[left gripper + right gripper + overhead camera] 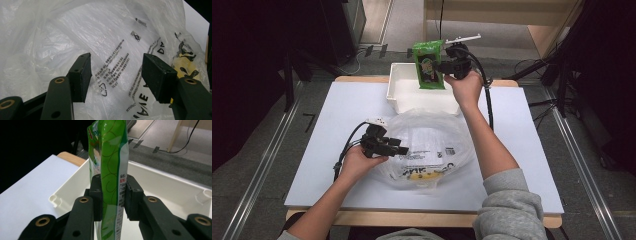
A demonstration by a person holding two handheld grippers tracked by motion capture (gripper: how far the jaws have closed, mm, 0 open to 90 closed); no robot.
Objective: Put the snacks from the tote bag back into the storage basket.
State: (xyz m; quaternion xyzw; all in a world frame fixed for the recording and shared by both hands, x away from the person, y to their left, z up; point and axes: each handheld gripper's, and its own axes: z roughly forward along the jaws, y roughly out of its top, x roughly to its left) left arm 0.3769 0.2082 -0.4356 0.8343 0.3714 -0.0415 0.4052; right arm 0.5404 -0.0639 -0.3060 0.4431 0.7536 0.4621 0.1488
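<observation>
2 black two-jaw grippers work over a white table; the right gripper has its jaws pressed on both faces of a glossy green snack packet, held upright above the open white plastic bin that lies beneath and beyond its jaws; the left gripper stands with jaws spread wide and nothing clamped; a crumpled clear plastic bag with black print lies right ahead of its pads, its film showing between them; the bin sits just beyond that bag.

Bright overhead light on the white table, dark surroundings, soft glare on the plastic bag.
</observation>
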